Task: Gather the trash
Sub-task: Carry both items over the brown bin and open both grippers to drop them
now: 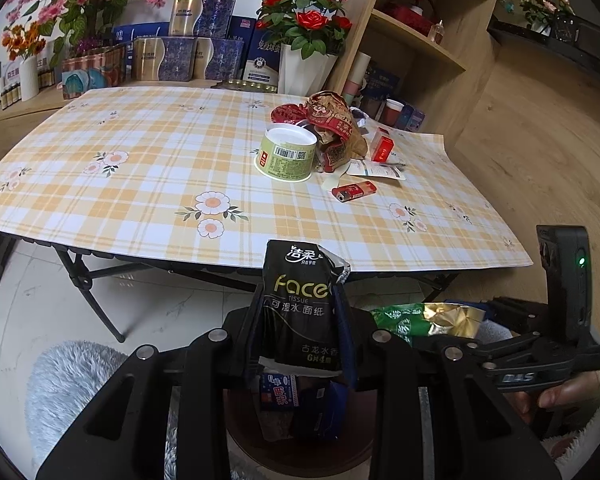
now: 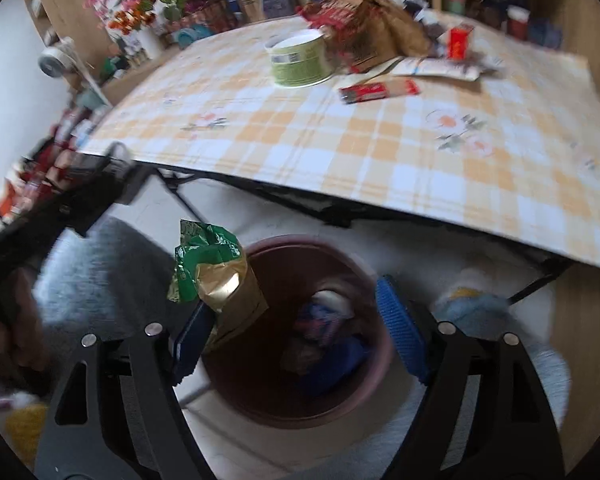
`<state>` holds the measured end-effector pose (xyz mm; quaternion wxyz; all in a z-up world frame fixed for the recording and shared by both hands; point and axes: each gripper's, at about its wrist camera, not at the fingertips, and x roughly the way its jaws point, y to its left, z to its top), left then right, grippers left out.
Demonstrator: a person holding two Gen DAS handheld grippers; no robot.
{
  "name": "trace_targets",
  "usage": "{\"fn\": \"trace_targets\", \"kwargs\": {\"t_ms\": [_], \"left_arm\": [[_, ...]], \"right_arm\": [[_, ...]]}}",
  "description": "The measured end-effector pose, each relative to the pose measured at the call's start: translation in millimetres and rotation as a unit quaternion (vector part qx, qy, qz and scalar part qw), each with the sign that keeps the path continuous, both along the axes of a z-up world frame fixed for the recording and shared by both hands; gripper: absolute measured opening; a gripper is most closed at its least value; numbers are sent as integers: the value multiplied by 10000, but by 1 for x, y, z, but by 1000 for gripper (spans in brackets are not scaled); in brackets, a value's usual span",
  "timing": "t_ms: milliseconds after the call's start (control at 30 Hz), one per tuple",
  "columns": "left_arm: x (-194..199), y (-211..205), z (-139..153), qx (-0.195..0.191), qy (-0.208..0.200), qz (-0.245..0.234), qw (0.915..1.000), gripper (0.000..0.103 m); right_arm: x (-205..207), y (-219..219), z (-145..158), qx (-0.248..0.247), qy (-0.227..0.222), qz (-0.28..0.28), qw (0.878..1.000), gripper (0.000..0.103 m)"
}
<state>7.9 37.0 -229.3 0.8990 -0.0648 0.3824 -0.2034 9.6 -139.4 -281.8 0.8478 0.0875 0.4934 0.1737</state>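
**Both grippers over the bin, one wrapper pinched, one resting against a pad**

Nearest the left wrist camera, the left gripper [image 1: 300, 320] is clamped on a black tissue pack [image 1: 300, 300], which stands upright between the two fingers and rises above their tips. Directly beneath it sits the dark red trash bin [image 1: 252, 432], with blue and white wrappers already inside.

In the right wrist view the same bin [image 2: 260, 392] lies between and below the fingers of the right gripper [image 2: 300, 320], whose jaws stand wide apart. A green and gold wrapper [image 2: 216, 280] leans against the inner face of the left-hand pad, above the bin's rim; the other blue pad [image 2: 400, 328] is well clear of it, so the wrapper is not pinched. The view is blurred, and I cannot tell whether the wrapper is stuck to the pad or only touching it.

Beyond both grippers stretches the table [image 1: 140, 168] with its yellow checked cloth. Still on it, grouped toward the far right: a crumpled brown and red paper bag [image 1: 336, 128], a green paper bowl [image 1: 286, 154] just beside it, a flat white sachet [image 1: 376, 169], a small red box [image 1: 381, 145] and a red lighter [image 1: 354, 191] nearest the table's front edge.
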Motion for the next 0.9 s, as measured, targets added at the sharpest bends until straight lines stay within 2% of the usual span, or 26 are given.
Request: {"fn": "trace_targets", "kwargs": {"t_ms": [33,100,133,200,233,333,467,533,667,900], "left_arm": [[0,0,-1,-8,17,3,10000,31],[1,0,-1,-15,33,-5,10000,31],[0,0,-1,-19,32,-16,10000,31],[-1,0,-1,-21,16,-39,10000,31],[-1,-1,-1,-11,12,-51,10000,31],[-1,-2,-2,6,47,-55,10000,31],[0,-1,-2,-14,57,-35,10000,31],[0,-3,-3,15,82,-44,10000,32],[-1,-11,-4,86,86,-245,9996,32],[-9,-32,-5,423,-56,-608,9972,36]], "right_arm": [[-1,2,-1,-84,13,-17,10000,87],[0,10,-9,-686,129,34,9976,88],[-1,11,-10,-656,144,83,9977,87],[-4,6,-5,-55,101,92,9999,86],[-3,3,-2,69,68,2,10000,86],[-1,4,1,-393,-75,-75,9992,86],[-1,-10,13,-82,-353,-427,9984,87],[-4,-15,23,-218,-700,-642,9952,93],[-5,-31,33,-397,-1121,-1216,9854,97],[-3,-58,34,-465,-1216,-1930,9725,97]]}}
